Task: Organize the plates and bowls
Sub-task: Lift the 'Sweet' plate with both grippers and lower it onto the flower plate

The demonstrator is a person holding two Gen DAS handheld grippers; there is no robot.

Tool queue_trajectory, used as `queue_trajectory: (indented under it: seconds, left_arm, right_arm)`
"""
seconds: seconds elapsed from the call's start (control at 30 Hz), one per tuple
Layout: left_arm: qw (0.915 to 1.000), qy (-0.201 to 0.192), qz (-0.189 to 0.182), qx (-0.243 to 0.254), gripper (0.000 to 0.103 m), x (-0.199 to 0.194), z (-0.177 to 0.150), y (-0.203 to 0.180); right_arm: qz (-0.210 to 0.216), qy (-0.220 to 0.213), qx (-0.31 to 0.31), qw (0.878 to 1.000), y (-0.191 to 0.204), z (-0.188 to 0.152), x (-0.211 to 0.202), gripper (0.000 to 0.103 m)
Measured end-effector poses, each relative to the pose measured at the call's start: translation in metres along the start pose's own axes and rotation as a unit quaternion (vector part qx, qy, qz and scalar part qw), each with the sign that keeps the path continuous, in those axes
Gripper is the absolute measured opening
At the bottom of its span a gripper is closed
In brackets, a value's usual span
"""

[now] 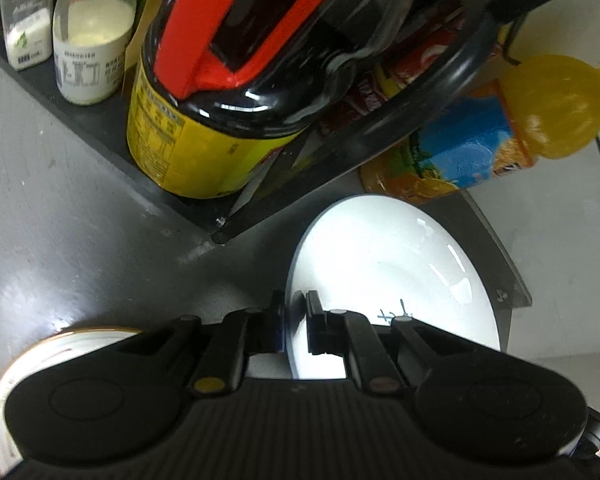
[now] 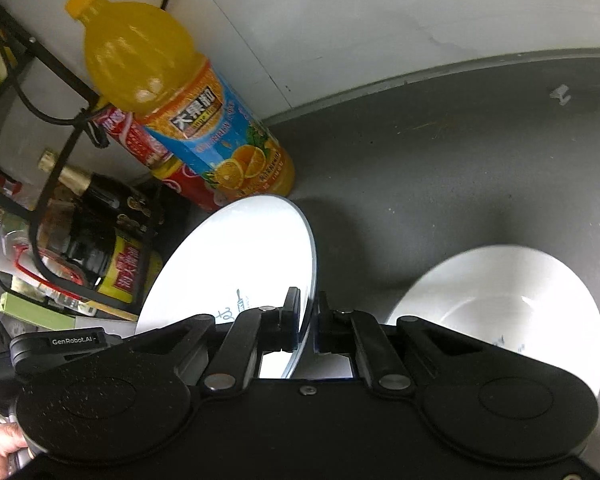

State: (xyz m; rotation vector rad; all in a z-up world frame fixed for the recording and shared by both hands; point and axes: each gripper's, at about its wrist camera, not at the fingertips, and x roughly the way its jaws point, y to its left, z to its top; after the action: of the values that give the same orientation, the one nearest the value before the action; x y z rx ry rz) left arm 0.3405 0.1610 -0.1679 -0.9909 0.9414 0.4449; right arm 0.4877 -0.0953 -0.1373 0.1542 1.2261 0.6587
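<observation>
White glazed ceramic plate (image 1: 380, 264), stiff, slippery, breakable, lifted above grey counter (image 1: 60, 220) at six o'clock from orange-juice bottle (image 2: 180, 112), its opposite rim edges clamped by left gripper (image 1: 296, 320) and right gripper (image 2: 310, 320).

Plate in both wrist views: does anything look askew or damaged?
The plate is tilted steeply, pinched at its rim by the left gripper and right gripper. That fits carrying. No chips or spills show.
</observation>
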Motion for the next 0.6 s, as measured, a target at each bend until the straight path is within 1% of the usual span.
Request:
queue_trajectory:
  seconds: [0.17, 0.37, 0.53, 0.6]
  left_arm:
    - [0.9997, 0.005, -0.005, 0.023, 0.008, -0.017, 0.0, 0.006]
    - [0.9986, 0.016, -0.01, 0.05, 0.008, -0.038, 0.001, 0.023]
    - [0.9973, 0.018, -0.015, 0.069, 0.008, -0.055, -0.001, 0.036]
    - [0.9972, 0.022, -0.017, 0.069, 0.008, -0.056, -0.001, 0.043]
  right_arm:
    - [-0.002, -0.018, 0.019, 1.0, 0.011, -0.018, -0.015, 0.006]
    - [-0.008, -0.034, 0.043, 0.998, 0.027, -0.045, -0.026, 0.006]
    - [-0.009, -0.048, 0.061, 0.997, 0.032, -0.069, -0.034, 0.006]
    - [-0.009, -0.052, 0.067, 0.996, 0.033, -0.077, -0.036, 0.006]
